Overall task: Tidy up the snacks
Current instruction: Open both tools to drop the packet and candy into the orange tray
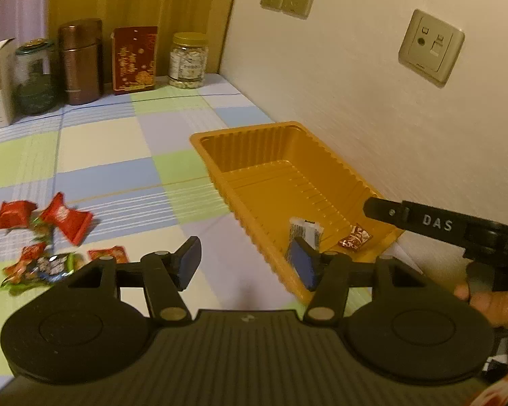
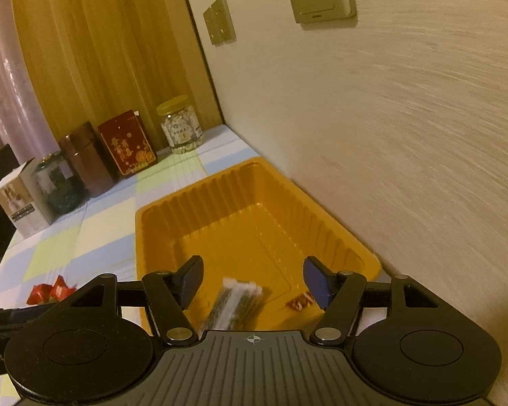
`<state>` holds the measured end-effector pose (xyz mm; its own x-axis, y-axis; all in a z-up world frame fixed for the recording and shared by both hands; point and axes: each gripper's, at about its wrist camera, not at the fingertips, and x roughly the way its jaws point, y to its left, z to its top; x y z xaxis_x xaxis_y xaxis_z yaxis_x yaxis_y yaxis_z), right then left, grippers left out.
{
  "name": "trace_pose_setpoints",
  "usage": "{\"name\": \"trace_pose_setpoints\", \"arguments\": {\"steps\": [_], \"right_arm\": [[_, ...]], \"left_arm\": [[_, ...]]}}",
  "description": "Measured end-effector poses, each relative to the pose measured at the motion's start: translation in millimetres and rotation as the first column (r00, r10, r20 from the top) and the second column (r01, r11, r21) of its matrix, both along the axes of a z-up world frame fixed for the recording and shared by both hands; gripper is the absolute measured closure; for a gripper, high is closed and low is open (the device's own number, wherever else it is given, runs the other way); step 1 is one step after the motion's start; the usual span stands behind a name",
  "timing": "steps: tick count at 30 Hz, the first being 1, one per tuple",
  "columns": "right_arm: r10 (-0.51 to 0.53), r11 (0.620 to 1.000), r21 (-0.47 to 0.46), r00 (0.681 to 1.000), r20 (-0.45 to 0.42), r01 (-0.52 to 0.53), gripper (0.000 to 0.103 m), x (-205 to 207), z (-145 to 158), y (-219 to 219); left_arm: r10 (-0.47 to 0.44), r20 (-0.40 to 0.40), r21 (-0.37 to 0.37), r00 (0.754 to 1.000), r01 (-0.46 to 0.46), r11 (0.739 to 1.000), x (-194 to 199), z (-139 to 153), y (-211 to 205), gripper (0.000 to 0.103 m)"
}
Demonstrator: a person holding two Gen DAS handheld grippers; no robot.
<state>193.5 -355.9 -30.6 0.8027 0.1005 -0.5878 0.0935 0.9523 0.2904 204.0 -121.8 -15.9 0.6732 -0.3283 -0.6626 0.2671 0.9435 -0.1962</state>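
- Right gripper (image 2: 253,282): jaws apart, empty; striped packet (image 2: 233,304) lies in the orange tray (image 2: 321,223), lower centre.
- Left gripper (image 1: 245,260): jaws apart, empty, straddling the tray's rim; it may knock the light tray.
- Loose snacks (image 1: 47,237), lower left on the tabletop, could slip from a shallow pinch.

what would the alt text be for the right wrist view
The open right gripper hovers over an orange tray by the wall, holding a striped packet and a small red snack. Jars and boxes line the checked tablecloth behind.
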Motion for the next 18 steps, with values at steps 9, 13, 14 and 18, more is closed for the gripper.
{"name": "trace_pose_setpoints", "arguments": {"steps": [9,13,14,18], "right_arm": [[0.034,0.999,-0.022,0.999,-0.018,-0.034,0.037,-44.7,24.4,32.2],[0.054,0.998,-0.033,0.998,-0.014,-0.054,0.037,-64.0,34.8,49.2],[0.059,0.998,-0.036,0.998,-0.013,-0.059,0.038,-68.3,37.2,53.7],[0.086,0.995,-0.041,0.996,-0.004,-0.087,0.037,-80.4,44.3,70.0]], "left_arm": [[0.056,0.014,0.006,0.998,-0.056,0.998,-44.6,17.0,29.2,0.044],[0.077,0.027,0.005,0.997,-0.077,0.997,-64.3,25.6,42.9,0.042],[0.083,0.031,0.007,0.996,-0.083,0.996,-69.1,27.4,46.6,0.042],[0.11,0.048,0.012,0.993,-0.11,0.994,-85.5,34.8,60.7,0.041]]}}
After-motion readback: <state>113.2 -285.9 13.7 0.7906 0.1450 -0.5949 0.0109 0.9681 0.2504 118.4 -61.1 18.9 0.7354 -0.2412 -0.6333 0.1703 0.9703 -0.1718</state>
